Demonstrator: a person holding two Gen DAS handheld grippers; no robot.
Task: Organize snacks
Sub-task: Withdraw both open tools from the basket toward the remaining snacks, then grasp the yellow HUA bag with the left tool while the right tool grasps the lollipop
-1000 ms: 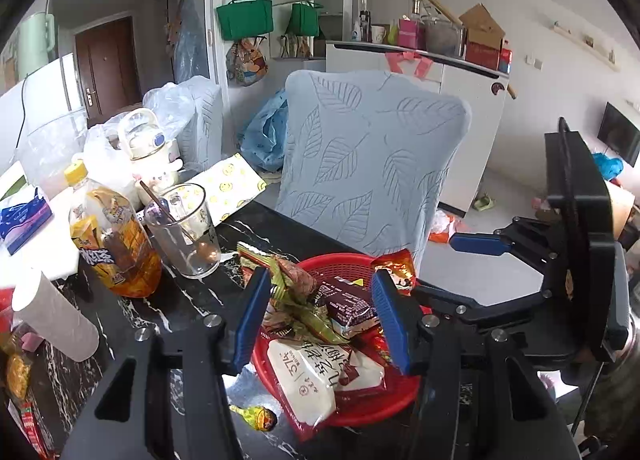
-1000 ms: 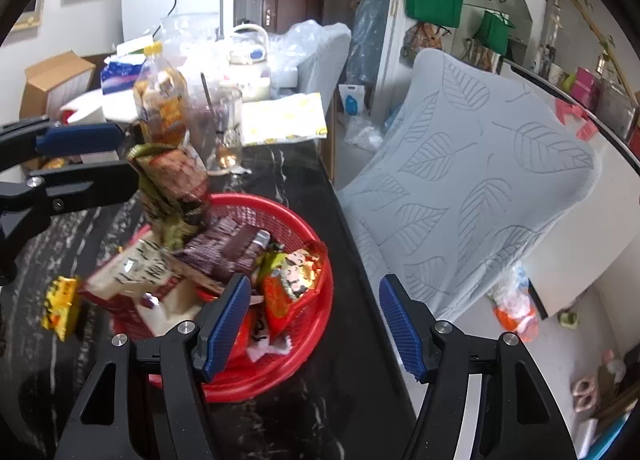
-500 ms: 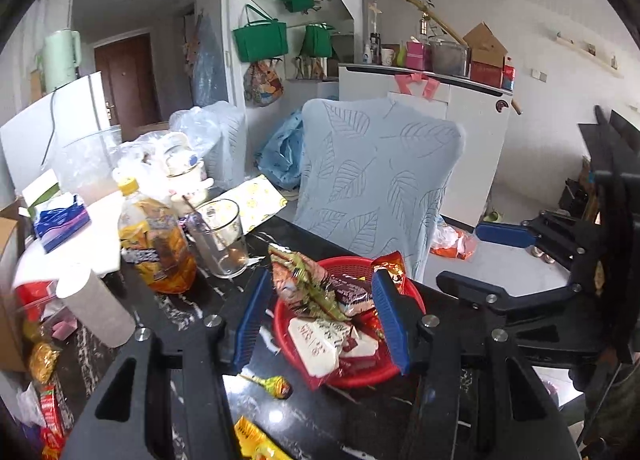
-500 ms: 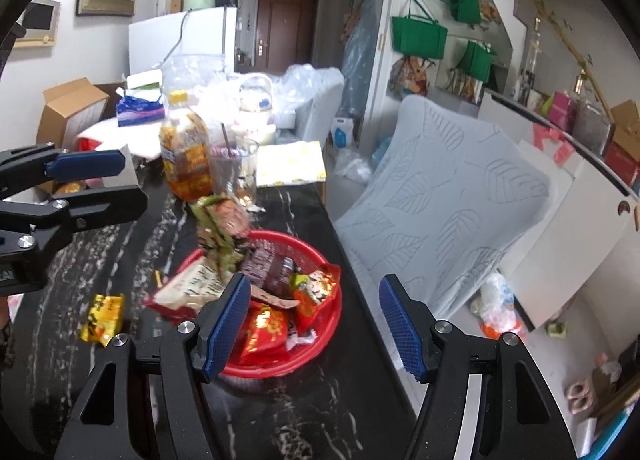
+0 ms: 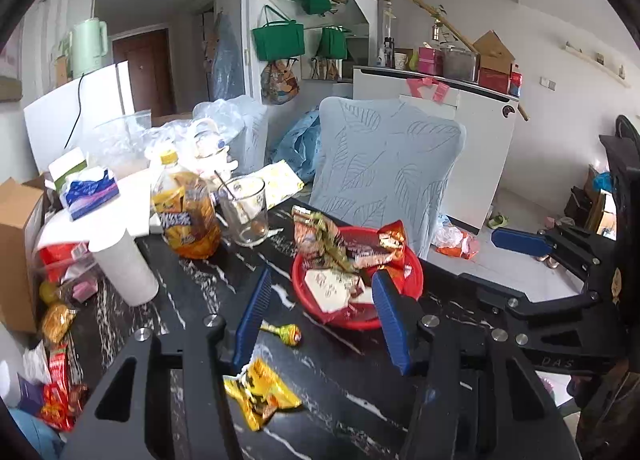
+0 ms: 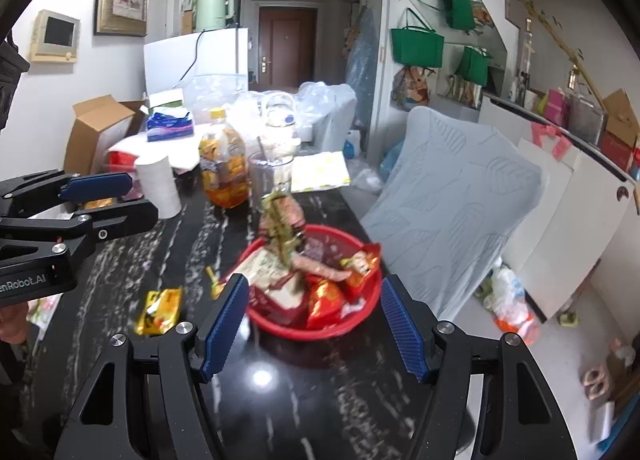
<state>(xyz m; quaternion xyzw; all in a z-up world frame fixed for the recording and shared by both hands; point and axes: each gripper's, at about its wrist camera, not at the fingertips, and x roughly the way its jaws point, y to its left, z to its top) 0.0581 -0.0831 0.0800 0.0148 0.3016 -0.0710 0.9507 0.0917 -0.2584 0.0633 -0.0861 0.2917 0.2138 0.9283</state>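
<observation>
A red basket (image 5: 416,276) (image 6: 360,320) full of snack packets stands on the black marble table (image 5: 328,376) near the far edge. A yellow snack packet (image 5: 260,392) (image 6: 158,310) and a green-wrapped lollipop (image 5: 286,332) (image 6: 214,280) lie loose on the table before it. My left gripper (image 5: 320,324) is open and empty, above the table short of the basket. My right gripper (image 6: 314,324) is open and empty, in front of the basket. Each gripper shows in the other's view: the right (image 5: 552,260), the left (image 6: 80,199).
A juice bottle (image 5: 186,215), a glass with a spoon (image 5: 246,215) and a white paper roll (image 5: 124,268) stand on the left of the table. More snack packets (image 5: 60,372) lie at the left edge. A leaf-patterned chair (image 5: 384,163) stands behind the basket.
Both grippers have pulled back and up from the basket, staying open and empty. The basket now looks smaller, and the loose yellow packet and lollipop have come into view.
</observation>
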